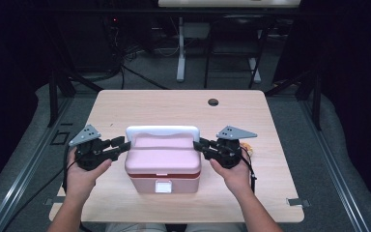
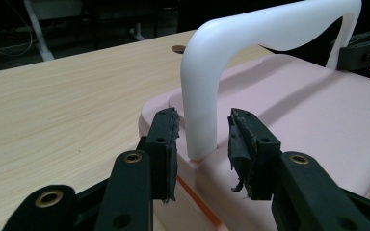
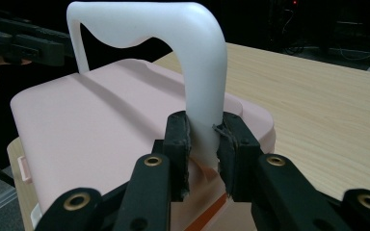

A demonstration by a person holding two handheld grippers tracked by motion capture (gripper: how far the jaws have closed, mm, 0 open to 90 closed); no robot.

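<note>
A pink box [image 1: 163,162] with a white handle [image 1: 163,130] standing upright sits on the near half of the wooden table [image 1: 125,106]. My left gripper [image 1: 122,143] is at the handle's left end. In the left gripper view its jaws [image 2: 202,139] stand open on either side of the handle's leg [image 2: 200,96], with a gap on each side. My right gripper [image 1: 199,145] is at the handle's right end. The right gripper view shows it [image 3: 203,144] shut on the handle's other leg [image 3: 204,86], pads pressing against it just above the pink lid [image 3: 101,110].
A white latch [image 1: 163,186] is on the box's front face. A round cable hole [image 1: 213,102] lies near the table's far edge. Beyond the table are a desk's white legs [image 1: 180,53] and cables on a dark floor.
</note>
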